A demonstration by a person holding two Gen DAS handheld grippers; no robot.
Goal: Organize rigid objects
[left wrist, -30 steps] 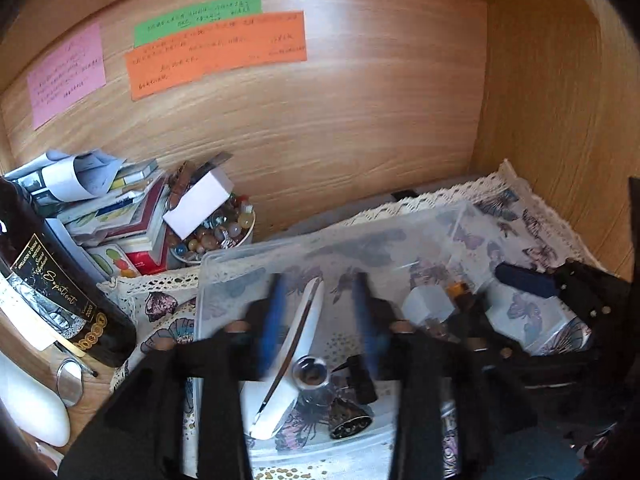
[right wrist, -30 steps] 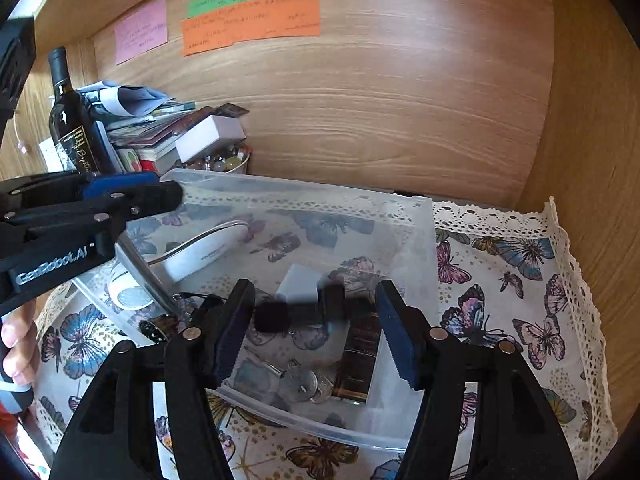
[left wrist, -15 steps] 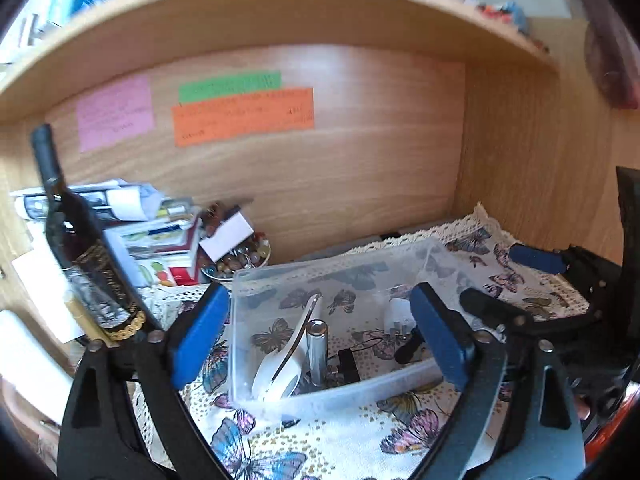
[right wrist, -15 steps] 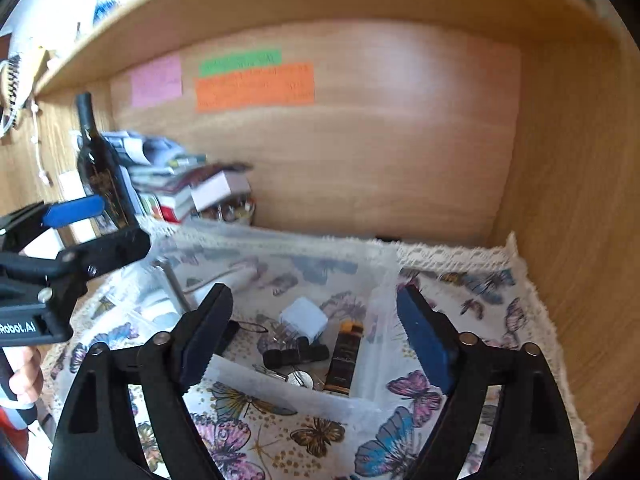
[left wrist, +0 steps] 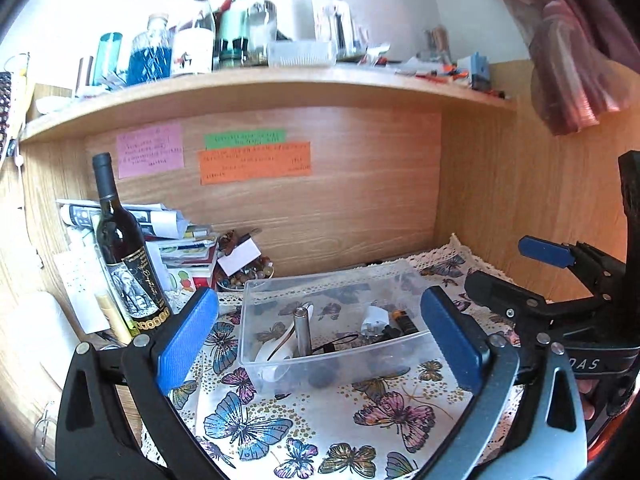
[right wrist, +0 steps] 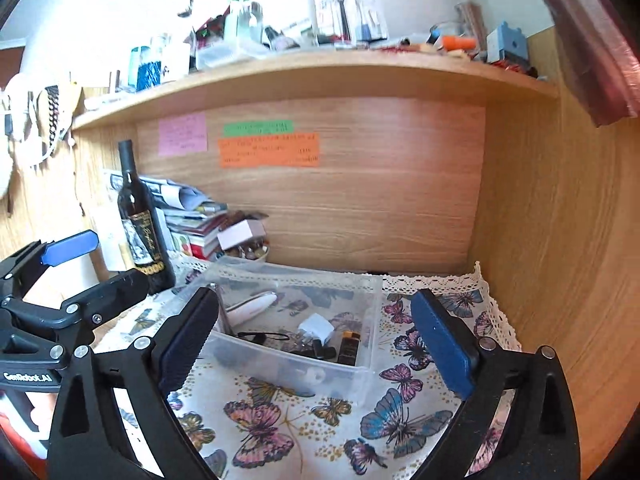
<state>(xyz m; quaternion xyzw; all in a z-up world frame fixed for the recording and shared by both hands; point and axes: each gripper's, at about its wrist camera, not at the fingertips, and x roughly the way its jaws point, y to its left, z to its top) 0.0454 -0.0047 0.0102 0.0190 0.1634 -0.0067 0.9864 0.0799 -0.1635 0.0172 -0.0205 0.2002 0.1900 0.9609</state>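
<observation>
A clear plastic bin (left wrist: 256, 354) (right wrist: 360, 376) sits on the butterfly cloth (left wrist: 360, 432) (right wrist: 304, 428). It holds a metal cylinder (left wrist: 302, 332), a white curved gadget (right wrist: 252, 305), a white charger cube (right wrist: 316, 328), a black-and-orange lighter (right wrist: 349, 346) and other small dark items. My left gripper (left wrist: 320, 342) is open and empty, held back in front of the bin. My right gripper (right wrist: 310, 340) is open and empty, also in front of the bin. Each gripper shows at the side of the other's view.
A dark wine bottle (left wrist: 126, 252) (right wrist: 140, 220) stands at the left by a pile of books and papers (left wrist: 176, 240). A bowl of beads with a white box (left wrist: 244, 268) sits behind the bin. Wooden walls close the back and right. A cluttered shelf (left wrist: 280, 80) runs overhead.
Both grippers have pulled back and up out of the bin and opened wide. The items now lie in the bin, and the shelf above has come into view.
</observation>
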